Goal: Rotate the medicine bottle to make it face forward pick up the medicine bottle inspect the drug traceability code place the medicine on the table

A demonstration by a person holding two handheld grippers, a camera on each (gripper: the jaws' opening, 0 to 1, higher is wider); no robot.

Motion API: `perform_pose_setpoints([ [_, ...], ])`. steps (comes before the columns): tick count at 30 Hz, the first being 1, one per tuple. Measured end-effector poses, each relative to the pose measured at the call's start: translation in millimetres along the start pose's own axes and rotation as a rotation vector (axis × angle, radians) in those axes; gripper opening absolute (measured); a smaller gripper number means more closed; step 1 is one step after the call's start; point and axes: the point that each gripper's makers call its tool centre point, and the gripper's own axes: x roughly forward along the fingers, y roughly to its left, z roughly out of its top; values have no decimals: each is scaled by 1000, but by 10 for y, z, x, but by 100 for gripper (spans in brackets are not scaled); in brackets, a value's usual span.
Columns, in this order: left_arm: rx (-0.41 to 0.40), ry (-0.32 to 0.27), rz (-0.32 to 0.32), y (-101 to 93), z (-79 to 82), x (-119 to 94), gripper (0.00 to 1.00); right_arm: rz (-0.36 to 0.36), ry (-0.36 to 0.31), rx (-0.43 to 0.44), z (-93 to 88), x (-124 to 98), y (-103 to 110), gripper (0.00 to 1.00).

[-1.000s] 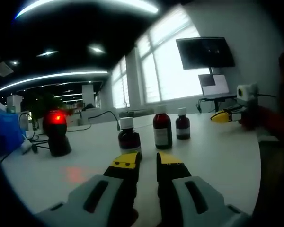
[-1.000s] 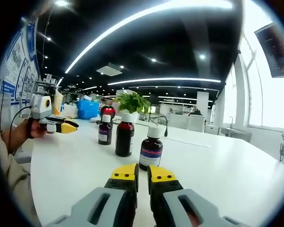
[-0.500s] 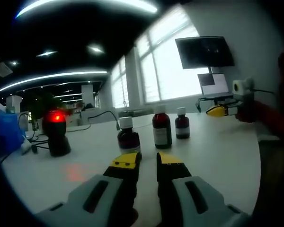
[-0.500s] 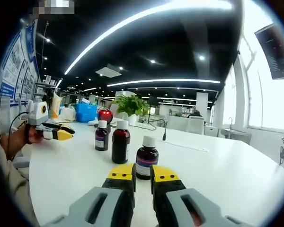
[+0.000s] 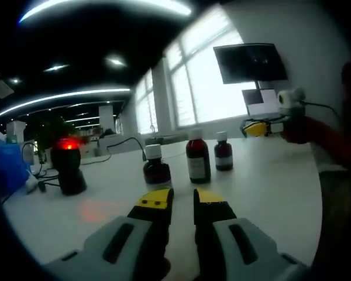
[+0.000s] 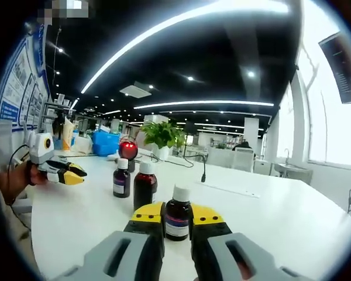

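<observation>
Three medicine bottles upright on the white table (image 6: 292, 216). Nearest medicine bottle (image 6: 177, 212) between the right gripper (image 6: 177, 218) jaws, contact unclear, so grip impossible to tell. Taller bottle (image 6: 145, 185) and small bottle (image 6: 121, 178) beyond. Left gripper (image 5: 182, 201) empty, jaws a narrow gap apart, low over the table near the red-lit scanner (image 5: 67, 165)
</observation>
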Motion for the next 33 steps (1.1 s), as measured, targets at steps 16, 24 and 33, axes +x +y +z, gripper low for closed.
perform_pose_setpoints([
  [16, 1, -1, -3, -10, 8, -3, 8, 21, 18, 15, 20, 202, -33, 16],
  [24, 5, 1, -3, -4, 5, 0, 8, 52, 22, 13, 55, 321, -22, 18],
  [33, 7, 2, -7, -23, 2, -4, 8, 68, 18, 47, 37, 414, -11, 20],
])
